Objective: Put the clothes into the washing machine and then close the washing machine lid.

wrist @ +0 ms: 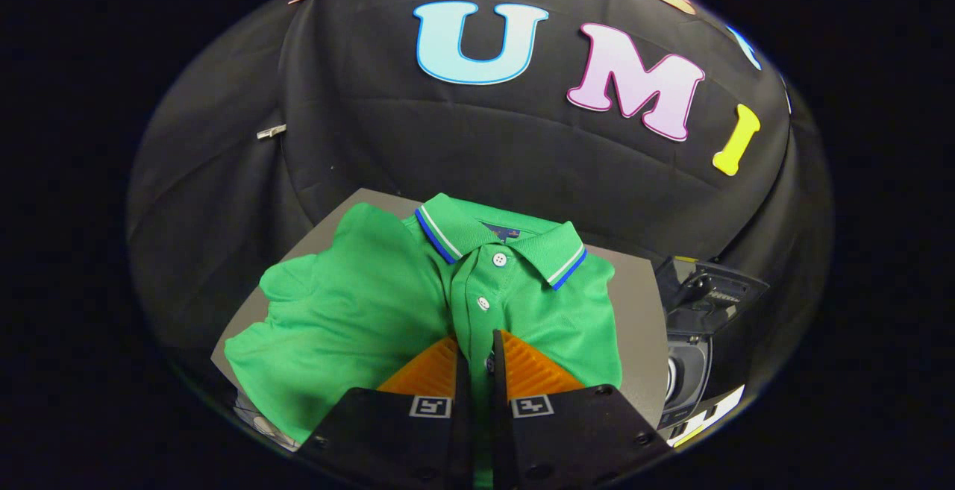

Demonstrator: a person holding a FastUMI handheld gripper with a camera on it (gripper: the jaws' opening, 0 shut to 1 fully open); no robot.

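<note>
Gripper view showed me the booth's black cloth wall (pixel 477 147), creased and draped, rising behind a flat grey table (pixel 638 303). Spread across that table lay the green polo shirt (pixel 358 318), a fine knitted piqué with soft folds on its far sleeve, its collar (pixel 455 233) edged in white and blue stripes and turned toward the wall. Beyond the shirt's other side, off the table's edge, I saw a dark machine with a rounded glossy opening (pixel 690 371); whether it was the washing machine I could not tell for sure. My gripper (pixel 477 356) pointed forward and down over the shirt's lower half, its two ribbed pads (pixel 533 371) drawn nearly together with a narrow fold of the button placket pinched between them. Square markers (pixel 430 406) sat on the finger bodies. Small white buttons (pixel 499 259) ran down the placket just ahead of the fingertips, the lowest one half hidden between the pads.
</note>
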